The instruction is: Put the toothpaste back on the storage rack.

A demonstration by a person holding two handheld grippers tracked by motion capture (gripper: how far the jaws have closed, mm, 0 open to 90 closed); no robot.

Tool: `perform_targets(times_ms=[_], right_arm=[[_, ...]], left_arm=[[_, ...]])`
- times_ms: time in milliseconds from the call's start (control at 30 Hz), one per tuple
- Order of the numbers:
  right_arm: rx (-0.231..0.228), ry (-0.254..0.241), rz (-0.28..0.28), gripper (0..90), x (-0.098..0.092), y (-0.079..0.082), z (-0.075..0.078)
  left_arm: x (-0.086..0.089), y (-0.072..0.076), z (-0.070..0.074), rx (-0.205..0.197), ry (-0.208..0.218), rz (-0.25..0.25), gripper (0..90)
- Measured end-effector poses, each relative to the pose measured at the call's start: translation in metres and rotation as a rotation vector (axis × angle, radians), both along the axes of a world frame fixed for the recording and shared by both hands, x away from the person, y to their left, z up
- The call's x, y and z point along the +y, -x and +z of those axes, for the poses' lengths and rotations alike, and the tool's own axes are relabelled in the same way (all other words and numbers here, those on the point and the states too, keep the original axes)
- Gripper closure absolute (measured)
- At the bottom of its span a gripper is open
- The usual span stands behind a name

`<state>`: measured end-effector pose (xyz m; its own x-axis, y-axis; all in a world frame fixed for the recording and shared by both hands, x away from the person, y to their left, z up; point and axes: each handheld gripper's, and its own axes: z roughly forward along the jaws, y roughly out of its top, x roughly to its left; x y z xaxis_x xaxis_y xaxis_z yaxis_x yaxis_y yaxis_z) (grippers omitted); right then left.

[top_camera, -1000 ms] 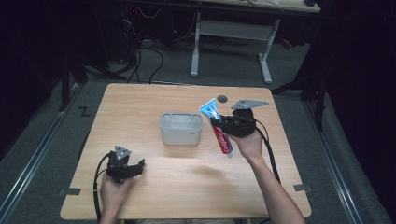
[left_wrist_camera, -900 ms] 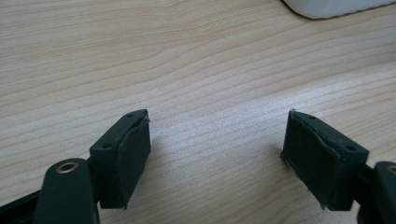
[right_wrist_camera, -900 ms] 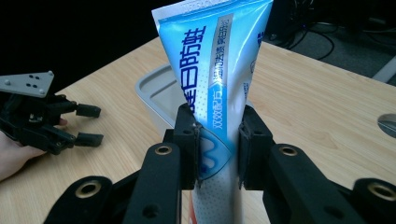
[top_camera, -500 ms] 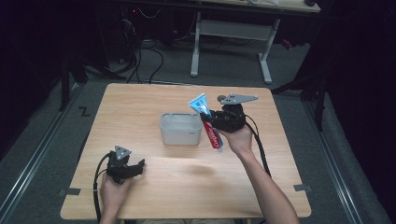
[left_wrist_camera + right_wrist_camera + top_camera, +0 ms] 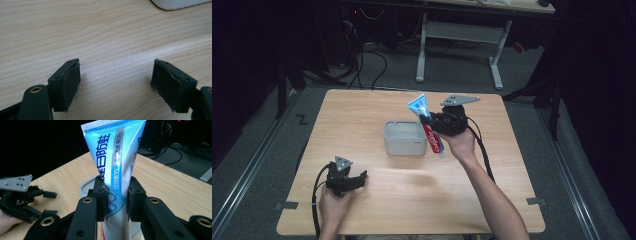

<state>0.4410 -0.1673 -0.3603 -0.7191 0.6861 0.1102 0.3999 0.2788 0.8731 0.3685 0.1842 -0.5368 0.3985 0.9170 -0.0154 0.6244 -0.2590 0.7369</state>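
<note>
A toothpaste tube, blue at its flat end and red lower down, is held nearly upright with the flat end up. My right gripper is shut on its middle, just off the right wall of a pale grey open box. In the right gripper view both pads press the tube, and the right gripper has the box rim behind it. My left gripper rests low at the table's front left, open. The left gripper has bare wood between its jaws.
The wooden table has open surface on all sides of the box. A corner of the box shows at the top of the left gripper view. The left gripper lies beyond the box in the right gripper view. A desk frame and cables sit on the floor behind.
My right gripper has carried the tube leftward and slightly up, from beside the box to right against its right wall. The left gripper has stayed put.
</note>
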Motion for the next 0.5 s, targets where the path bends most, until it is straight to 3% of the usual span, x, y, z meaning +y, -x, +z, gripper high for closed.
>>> perform_targets(times_ms=[367, 500], right_arm=[[0.001, -0.060, -0.005, 73.1, 0.011, -0.017, 0.008], [0.000, -0.057, -0.012, 73.1, 0.015, -0.020, 0.009]], left_arm=[[0.000, 0.000, 0.000, -0.002, 0.000, 0.002, 23.4], [0.000, 0.000, 0.000, 0.000, 0.000, 0.000, 23.4]])
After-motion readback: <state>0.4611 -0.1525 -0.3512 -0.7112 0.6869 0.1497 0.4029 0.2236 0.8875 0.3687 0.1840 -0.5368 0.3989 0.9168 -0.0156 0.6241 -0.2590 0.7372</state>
